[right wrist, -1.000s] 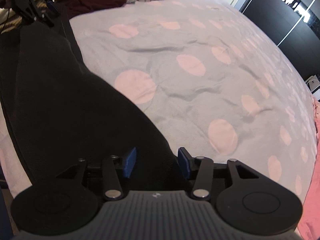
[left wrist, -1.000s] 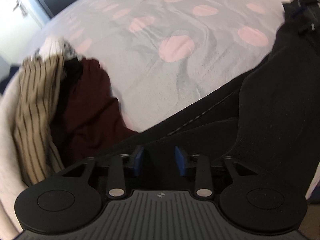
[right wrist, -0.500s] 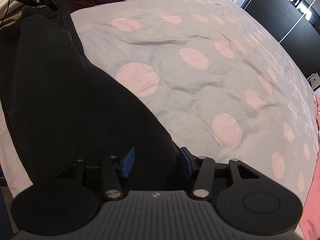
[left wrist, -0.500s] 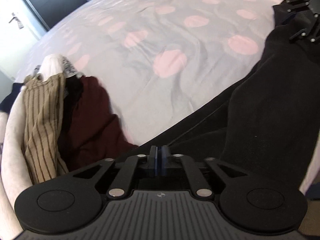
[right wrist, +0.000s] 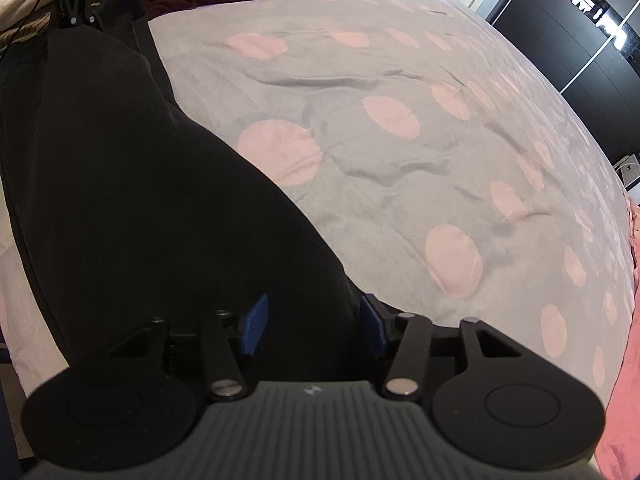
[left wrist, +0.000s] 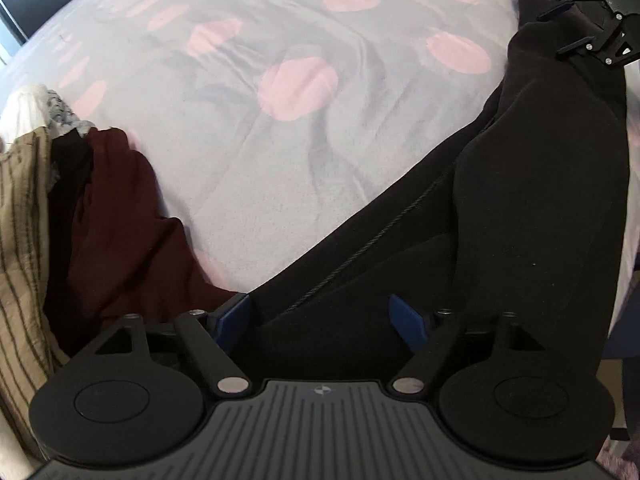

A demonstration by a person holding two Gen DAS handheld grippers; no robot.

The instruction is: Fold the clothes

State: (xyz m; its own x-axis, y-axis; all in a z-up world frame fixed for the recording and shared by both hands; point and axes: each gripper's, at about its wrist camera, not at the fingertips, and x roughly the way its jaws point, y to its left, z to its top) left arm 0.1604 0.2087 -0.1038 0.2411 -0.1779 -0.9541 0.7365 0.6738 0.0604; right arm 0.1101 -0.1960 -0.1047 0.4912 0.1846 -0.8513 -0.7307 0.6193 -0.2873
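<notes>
**Q:** What's the setup, biggest thing first?

**A:** The bed (right wrist: pixel 400 168), grey cover with pink dots, fills most of both views. I'll place everything off that. Along its near edge lies the black garment (left wrist: pixel 520 208), stretched lengthwise between my two tools, one long side running diagonally across the cover, with a stitched seam showing.

**Q:** Other clothes?

**A:** A pile at one end of the bed: a dark red piece (left wrist: pixel 120 232) touching the black garment's end, a beige striped one (left wrist: pixel 20 240) beside it, and something white and patterned (left wrist: pixel 44 108) behind those. At the opposite end of the bed there's pink fabric (right wrist: pixel 624 380) along the edge.

**Q:** And your tools?

**A:** My left tool (left wrist: pixel 322 322) has its blue pads spread wide, garment cloth lying between them but not pinched. My right tool (right wrist: pixel 314 326) is also parted, a bit narrower, sitting over the garment's other end with nothing clamped. Each shows up small in the other's camera, at the garment's far end.
</notes>
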